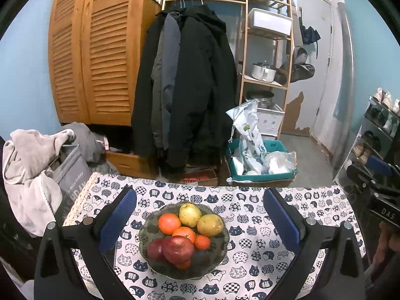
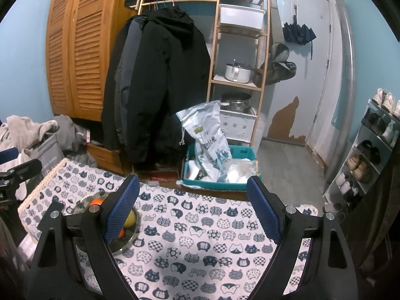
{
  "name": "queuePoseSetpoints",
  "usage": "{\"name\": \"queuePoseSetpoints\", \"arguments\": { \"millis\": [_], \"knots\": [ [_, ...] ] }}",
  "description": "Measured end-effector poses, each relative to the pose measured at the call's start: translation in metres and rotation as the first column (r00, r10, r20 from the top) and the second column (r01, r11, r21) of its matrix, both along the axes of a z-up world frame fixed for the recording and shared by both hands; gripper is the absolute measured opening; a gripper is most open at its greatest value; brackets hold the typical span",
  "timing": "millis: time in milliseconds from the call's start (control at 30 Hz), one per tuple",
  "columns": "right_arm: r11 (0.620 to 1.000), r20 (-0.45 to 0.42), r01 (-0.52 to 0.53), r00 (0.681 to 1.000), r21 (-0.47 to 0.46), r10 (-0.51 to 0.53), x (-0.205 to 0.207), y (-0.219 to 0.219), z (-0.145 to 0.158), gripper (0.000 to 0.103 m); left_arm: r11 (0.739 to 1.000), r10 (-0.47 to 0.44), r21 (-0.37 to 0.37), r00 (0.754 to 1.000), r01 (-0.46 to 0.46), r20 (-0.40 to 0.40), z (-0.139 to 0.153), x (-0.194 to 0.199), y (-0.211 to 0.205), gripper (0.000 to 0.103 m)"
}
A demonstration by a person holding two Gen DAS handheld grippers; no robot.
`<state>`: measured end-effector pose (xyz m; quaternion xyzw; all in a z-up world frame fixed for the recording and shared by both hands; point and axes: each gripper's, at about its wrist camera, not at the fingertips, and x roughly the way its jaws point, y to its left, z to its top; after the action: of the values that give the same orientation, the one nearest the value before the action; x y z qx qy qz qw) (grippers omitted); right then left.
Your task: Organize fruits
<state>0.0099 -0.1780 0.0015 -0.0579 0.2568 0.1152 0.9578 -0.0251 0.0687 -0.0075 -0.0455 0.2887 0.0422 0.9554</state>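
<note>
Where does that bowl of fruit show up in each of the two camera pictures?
Left wrist view: the bowl of fruit sits low in the centre, in full view.
Right wrist view: the bowl of fruit is at the lower left, mostly hidden behind a blue-padded finger.
Shared landmark: the teal crate on the floor beyond the table's far edge.

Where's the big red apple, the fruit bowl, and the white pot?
Red apple (image 1: 178, 249), left wrist view, middle of its skin.
Fruit bowl (image 1: 220, 252), left wrist view, right inner wall.
White pot (image 2: 237, 72), right wrist view, its side.

Wrist views — downward, sharing tablecloth (image 1: 250, 257)
</note>
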Motion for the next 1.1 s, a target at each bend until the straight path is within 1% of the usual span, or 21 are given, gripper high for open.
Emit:
{"name": "queuePoseSetpoints", "arguments": {
  "millis": [400,467,633,733,900,1100],
  "knots": [
    [1.0,0.005,0.001,1.0,-0.001,-0.001,-0.0008,0.0007,0.0015,0.086,1.0,0.007,0.008,1.0,-0.007,0.011,0.0036,-0.0012,-0.0015,0.102],
    [1.0,0.009,-0.001,1.0,-0.003,0.001,0.0011,0.0023,0.0056,0.086,1.0,0.002,0.011,1.0,-0.003,0.014,0.0044,-0.0022,-0.004,0.102],
    [1.0,0.01,0.0,1.0,-0.002,0.0,-0.0002,0.0027,0.0048,0.086,1.0,-0.011,0.017,1.0,0.011,0.019,0.0061,-0.003,-0.0071,0.102],
    [1.0,0.012,0.002,1.0,-0.002,-0.002,0.0002,0.0032,0.0061,0.086,1.0,-0.005,0.022,1.0,0.005,0.02,0.007,-0.003,-0.0079,0.102],
    [1.0,0.012,0.001,1.0,-0.003,-0.001,-0.0002,0.0031,0.0059,0.086,1.0,0.004,0.012,1.0,-0.005,0.023,0.0076,-0.0038,-0.0061,0.102],
    [1.0,0.01,0.0,1.0,-0.003,0.0,0.0003,0.0034,0.0075,0.086,1.0,0.013,0.026,1.0,-0.013,0.025,0.007,-0.0042,-0.0068,0.102]
  ]
}}
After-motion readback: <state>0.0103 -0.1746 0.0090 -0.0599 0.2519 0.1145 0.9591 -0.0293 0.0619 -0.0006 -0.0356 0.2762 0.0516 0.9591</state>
